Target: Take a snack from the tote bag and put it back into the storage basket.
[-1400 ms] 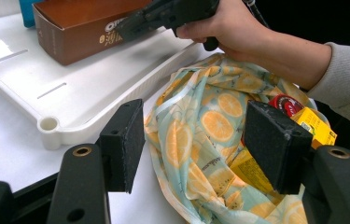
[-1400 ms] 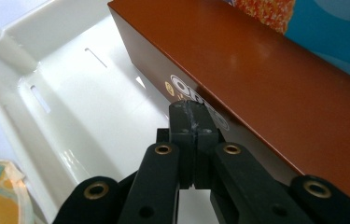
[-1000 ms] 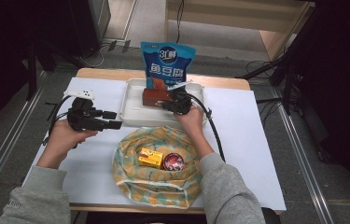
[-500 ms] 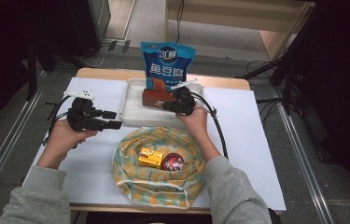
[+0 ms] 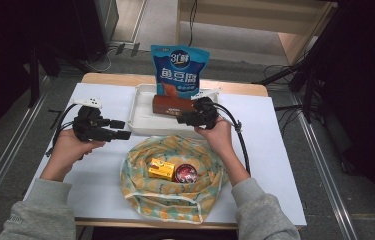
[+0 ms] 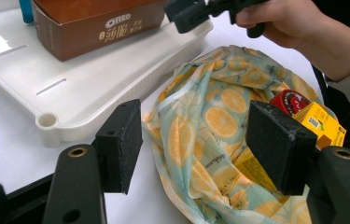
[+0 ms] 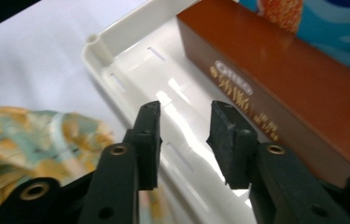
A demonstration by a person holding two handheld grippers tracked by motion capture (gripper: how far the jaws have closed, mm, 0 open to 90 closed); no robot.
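Note:
A brown box [image 5: 172, 105] lies in the white tray [image 5: 142, 122], in front of an upright blue snack bag [image 5: 179, 70]. My right gripper [image 5: 182, 120] hovers over the tray's front edge, just short of the box. Its jaws have just been opening and nothing is between them [image 7: 185, 114]; the brown box [image 7: 280, 88] lies to their right. My left gripper [image 5: 123, 129] stands open left of the tray, pointing right at the orange-patterned cloth bag [image 6: 210, 107]. The cloth bag [image 5: 170, 175] holds a yellow carton [image 5: 161, 168] and a red round tin [image 5: 185, 173].
The tray's bare floor [image 7: 172, 93] lies under the right jaws, and its corner [image 6: 46, 121] is near the left jaws. White table surface [image 5: 275, 145] stretches to the right of the cloth bag. Cables trail from both grippers.
The right gripper has drawn back from the brown box toward the tray's front edge and opened its jaws. The box stays in the tray. The left hand has kept still.

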